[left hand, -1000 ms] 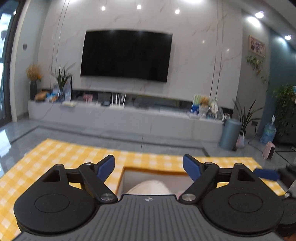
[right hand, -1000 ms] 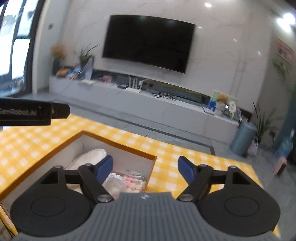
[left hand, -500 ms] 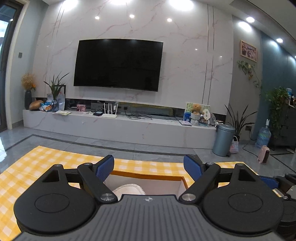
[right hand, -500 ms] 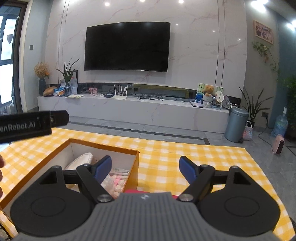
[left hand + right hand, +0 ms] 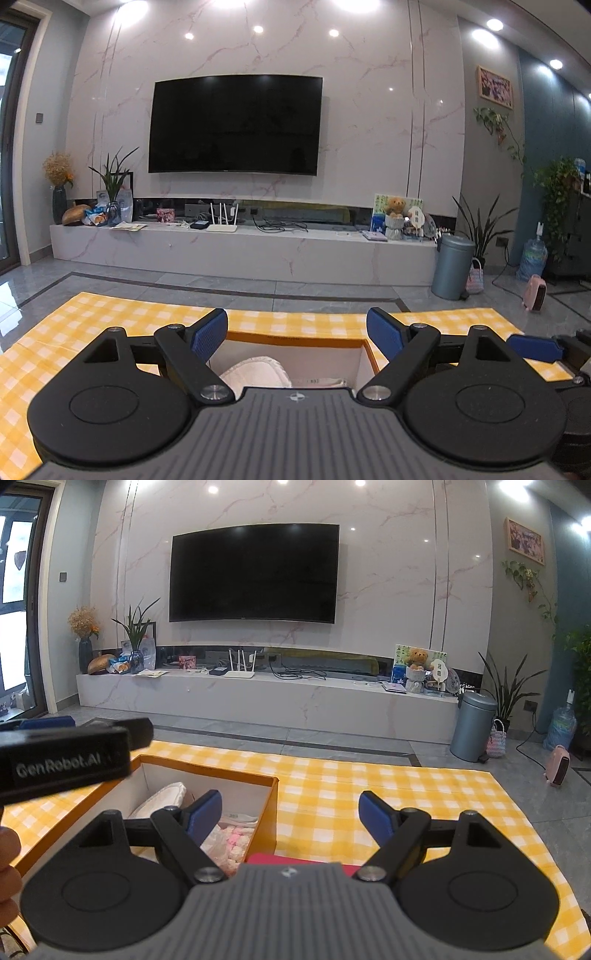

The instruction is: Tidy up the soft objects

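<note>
From the left wrist, the left gripper (image 5: 295, 332) hangs with jaws apart and empty over the orange-rimmed box (image 5: 295, 336), where only a white cushion (image 5: 255, 371) shows. The right wrist view shows more: the right gripper (image 5: 290, 814), jaws wide and empty, above the yellow checked cloth (image 5: 424, 790), with a pink-and-white packet (image 5: 231, 843) in the box and a red thing (image 5: 295, 859) just below the jaws.

We see box (image 5: 264, 814) on checked cloth (image 5: 388, 797), toward cloth's left part. In box: white pad (image 5: 162, 797) at far left, bagged soft pieces (image 5: 231, 843) nearer, toward right wall. Flat item (image 5: 303, 860) on cloth just right of box, partly hidden. We place left gripper (image 5: 295, 338) above box, right gripper (image 5: 290, 816) to its right, over box's right wall. Behind cloth: floor, then long console (image 5: 258, 698); screen (image 5: 255, 572) on wall above it; bin (image 5: 474, 727) right of console.
</note>
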Demonstrator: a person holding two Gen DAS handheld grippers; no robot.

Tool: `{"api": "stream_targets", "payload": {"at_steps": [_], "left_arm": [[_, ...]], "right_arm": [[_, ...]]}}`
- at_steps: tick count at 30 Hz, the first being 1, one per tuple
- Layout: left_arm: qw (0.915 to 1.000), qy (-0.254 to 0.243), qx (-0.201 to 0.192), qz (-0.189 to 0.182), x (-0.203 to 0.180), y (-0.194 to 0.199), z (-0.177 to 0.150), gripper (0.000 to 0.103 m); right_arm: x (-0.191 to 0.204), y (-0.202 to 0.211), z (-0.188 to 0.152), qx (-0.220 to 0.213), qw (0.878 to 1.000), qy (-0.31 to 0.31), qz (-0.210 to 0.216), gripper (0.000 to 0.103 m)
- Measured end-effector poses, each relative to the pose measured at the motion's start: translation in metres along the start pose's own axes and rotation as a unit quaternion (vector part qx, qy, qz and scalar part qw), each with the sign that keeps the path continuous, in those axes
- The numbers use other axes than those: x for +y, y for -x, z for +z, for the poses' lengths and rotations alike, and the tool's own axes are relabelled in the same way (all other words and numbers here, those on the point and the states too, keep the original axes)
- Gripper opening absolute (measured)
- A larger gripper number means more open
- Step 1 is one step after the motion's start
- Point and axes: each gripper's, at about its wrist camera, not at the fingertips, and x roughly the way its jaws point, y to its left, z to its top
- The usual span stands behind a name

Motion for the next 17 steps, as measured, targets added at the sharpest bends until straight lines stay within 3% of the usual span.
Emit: {"api": "stream_targets", "payload": {"at_steps": [17], "left_arm": [[0.9994, -0.014, 0.032, 0.002, -0.011, -0.007, -0.009, 0.100]], "right_arm": [[-0.005, -0.003, -0.002, 0.008, 1.000, -0.008, -0.003, 0.083]]}}
